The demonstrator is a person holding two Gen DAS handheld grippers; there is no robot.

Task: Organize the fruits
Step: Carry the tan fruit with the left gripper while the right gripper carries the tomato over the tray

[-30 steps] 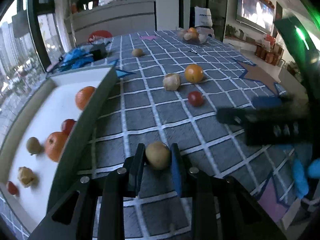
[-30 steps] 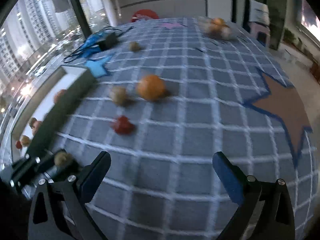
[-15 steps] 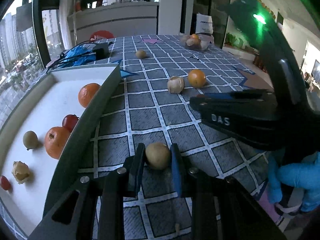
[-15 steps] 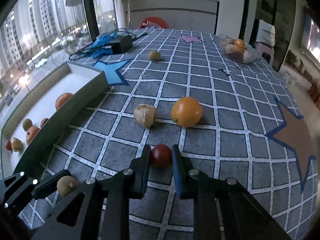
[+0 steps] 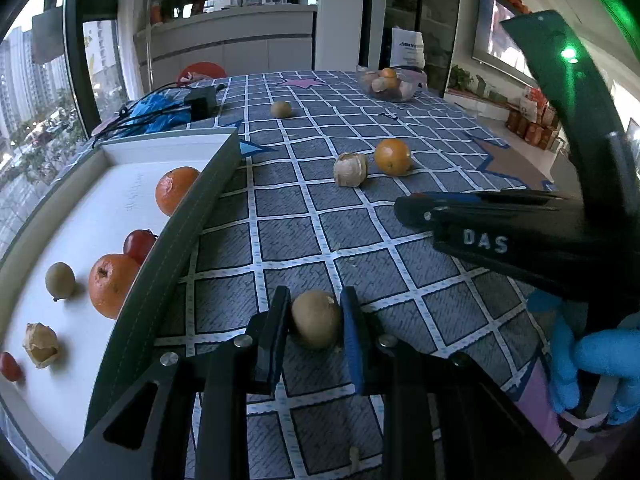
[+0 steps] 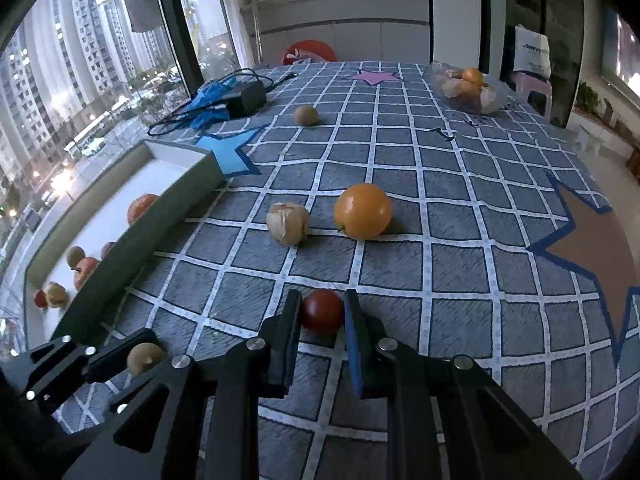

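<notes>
The left hand-held gripper pinches a round tan-brown fruit; the right hand-held gripper is closed on a small, glossy dark-red tomato.

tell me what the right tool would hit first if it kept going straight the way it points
Probably the tablecloth just beyond the red fruit it is shut on, since the right tool points downward. Further along lies the orange, though depth is unclear.

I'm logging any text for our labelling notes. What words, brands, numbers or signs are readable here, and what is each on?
"DAS": white letters on the side of the right gripper, seen in the left wrist view.
White bag behind the table: blue print, too small and blurred to read.
White tray floor: faint marks, not legible.
No other text readable.
</notes>
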